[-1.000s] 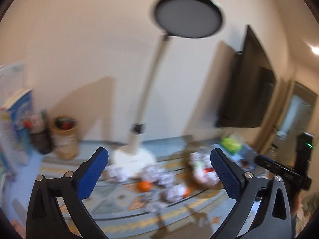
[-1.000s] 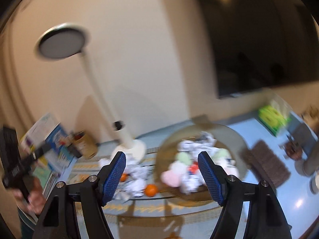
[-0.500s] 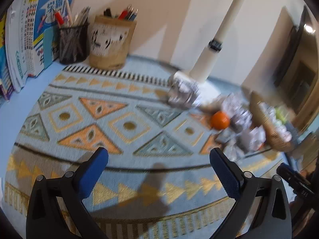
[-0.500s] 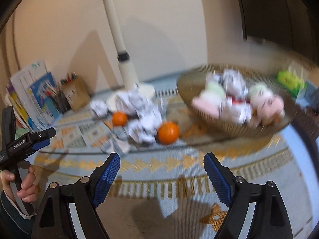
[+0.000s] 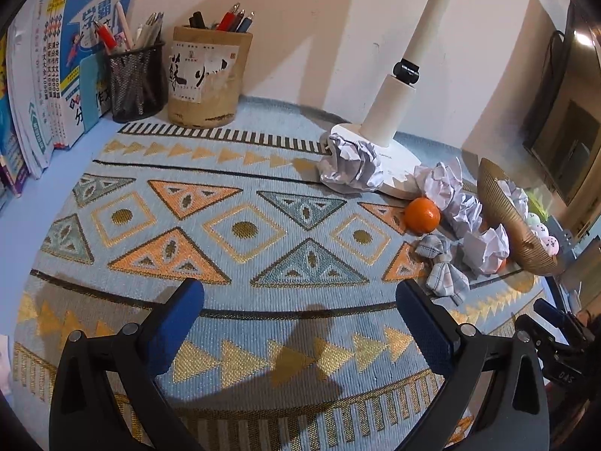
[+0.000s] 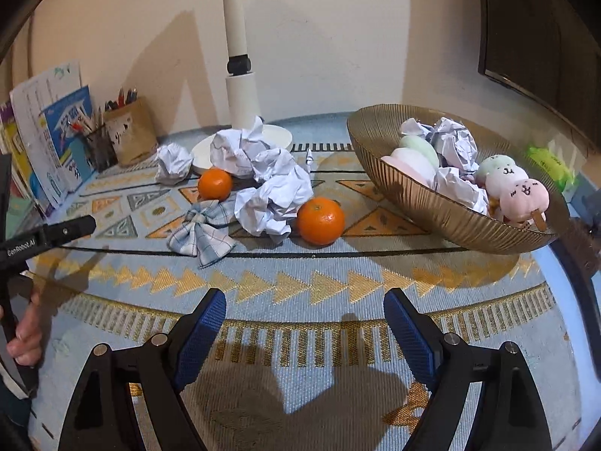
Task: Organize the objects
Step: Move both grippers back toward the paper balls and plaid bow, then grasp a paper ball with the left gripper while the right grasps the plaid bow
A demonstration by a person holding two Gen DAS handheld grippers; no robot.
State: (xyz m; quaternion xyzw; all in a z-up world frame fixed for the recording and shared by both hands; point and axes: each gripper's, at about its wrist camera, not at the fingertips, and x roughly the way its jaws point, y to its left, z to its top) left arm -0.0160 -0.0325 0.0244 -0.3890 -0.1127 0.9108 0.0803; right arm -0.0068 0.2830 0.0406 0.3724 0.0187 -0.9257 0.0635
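Observation:
My right gripper (image 6: 304,300) is open and holds nothing, low over the patterned mat (image 6: 338,278). Beyond it lie two oranges (image 6: 321,220) (image 6: 215,184), several crumpled paper balls (image 6: 276,199) and a plaid cloth bow (image 6: 203,231). A gold ribbed bowl (image 6: 432,203) at the right holds plush toys (image 6: 524,195) and more paper balls. My left gripper (image 5: 296,293) also stands open and empty, over bare mat. From it, an orange (image 5: 421,216), the bow (image 5: 443,267) and paper balls (image 5: 351,163) lie off to the right.
A white lamp base (image 6: 278,137) stands behind the clutter. A mesh pen cup (image 5: 135,79), a tan pen holder (image 5: 208,79) and upright books (image 5: 49,75) line the back left by the wall. A hand (image 6: 22,330) shows at the left edge.
Both views have swung down from the wall and lamp head to the mat. The right jaws stand wider than a second ago. Little has shifted over the last half second.

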